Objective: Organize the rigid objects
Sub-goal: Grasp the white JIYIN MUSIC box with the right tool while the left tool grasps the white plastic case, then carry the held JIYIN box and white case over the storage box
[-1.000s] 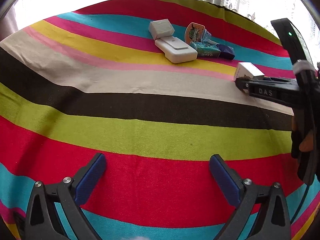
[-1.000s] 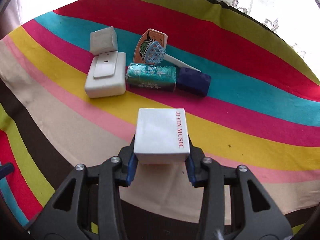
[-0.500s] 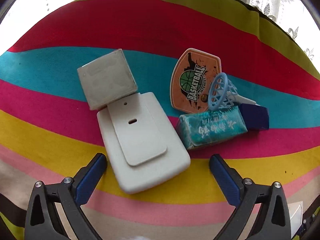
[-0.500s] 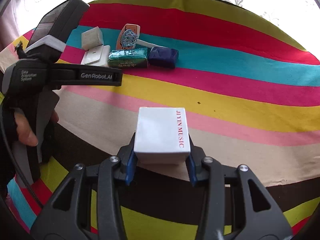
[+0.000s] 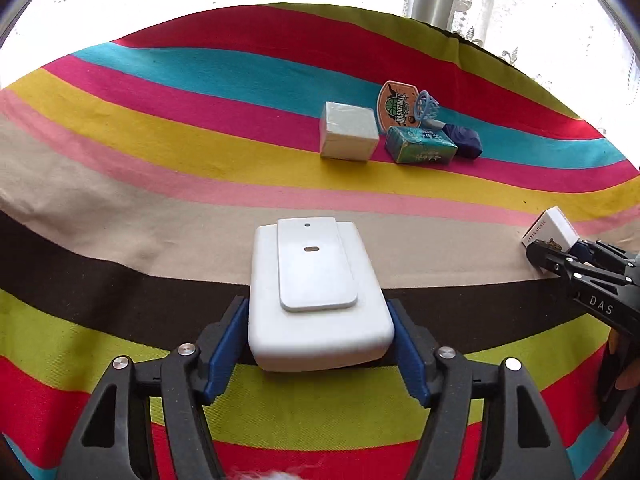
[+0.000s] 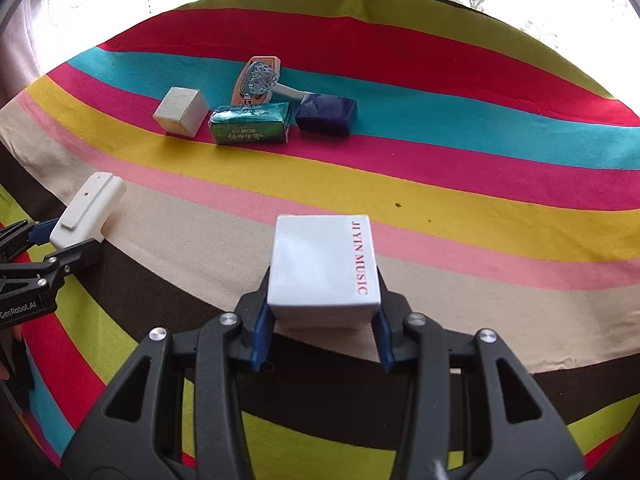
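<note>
Both hands loaded, mid-carry
Your left gripper (image 5: pixel 318 334) clamps the white case (image 5: pixel 318 292), right gripper (image 6: pixel 322 330) the music box (image 6: pixel 323 266); next, set them beside the group at 12 o'clock

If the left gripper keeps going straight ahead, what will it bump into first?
Probably the grey-white block. The left gripper, gripping the white plastic case, points roughly at it across bare cloth, though depth is unclear.

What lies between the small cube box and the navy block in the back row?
The green packet lies between the cube box and the navy block, with the basketball toy just behind. The right wrist view shows it best.
</note>
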`<state>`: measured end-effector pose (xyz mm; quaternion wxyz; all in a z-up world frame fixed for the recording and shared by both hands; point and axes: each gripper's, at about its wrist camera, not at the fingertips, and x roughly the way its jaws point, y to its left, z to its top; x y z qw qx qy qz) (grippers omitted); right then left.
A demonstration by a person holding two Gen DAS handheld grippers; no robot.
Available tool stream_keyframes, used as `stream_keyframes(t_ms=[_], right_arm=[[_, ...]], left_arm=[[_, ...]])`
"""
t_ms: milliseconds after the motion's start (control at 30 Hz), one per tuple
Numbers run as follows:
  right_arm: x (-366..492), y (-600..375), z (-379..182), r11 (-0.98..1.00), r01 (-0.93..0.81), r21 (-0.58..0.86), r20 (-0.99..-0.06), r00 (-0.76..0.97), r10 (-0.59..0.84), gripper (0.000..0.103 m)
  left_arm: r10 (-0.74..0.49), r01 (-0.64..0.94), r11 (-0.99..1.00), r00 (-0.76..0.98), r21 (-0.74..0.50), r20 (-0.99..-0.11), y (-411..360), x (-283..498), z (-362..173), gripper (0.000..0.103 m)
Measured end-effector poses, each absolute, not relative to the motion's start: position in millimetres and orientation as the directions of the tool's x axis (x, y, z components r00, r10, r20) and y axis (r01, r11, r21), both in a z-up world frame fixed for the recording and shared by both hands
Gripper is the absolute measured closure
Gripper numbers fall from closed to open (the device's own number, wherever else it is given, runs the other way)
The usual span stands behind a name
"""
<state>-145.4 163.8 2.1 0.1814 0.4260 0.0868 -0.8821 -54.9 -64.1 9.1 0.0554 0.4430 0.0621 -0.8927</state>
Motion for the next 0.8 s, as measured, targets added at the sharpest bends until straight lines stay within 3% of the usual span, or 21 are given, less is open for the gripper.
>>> stream_keyframes(t_ms=[100,267,333,367,800], right_arm=[[-145,164,3,-0.919,0.394,-0.002,-0.783,-0.573,-0.243,0.057],[-144,164,3,-0.919,0.394,-0.005,-0.783,-0.574,-0.242,0.057],[-144,164,3,-0.919,0.394,-0.006,-0.783,-0.574,-0.241,0.057],[-144,164,3,-0.919,0.394,-0.005,-0.783,-0.574,-0.241,0.057],[-144,165,2,-0.920,0.392,-0.007,-0.782,-0.575,-0.239,0.057]], left_arm=[[-0.054,0.192,-0.979,-0.590,-0.075,-0.805,-76,-55,6,0.015],[-0.109,0.198,-0.980,-0.565,-0.006,-0.818,-68,-62,2,0.013],[-0.117,0.212,-0.977,-0.572,-0.009,-0.812,-72,-62,3,0.020],[-0.123,0.217,-0.976,-0.587,-0.009,-0.800,-73,-61,4,0.038],[-0.013,0.161,-0.978,-0.686,-0.135,-0.727,-42,13,16,0.039]])
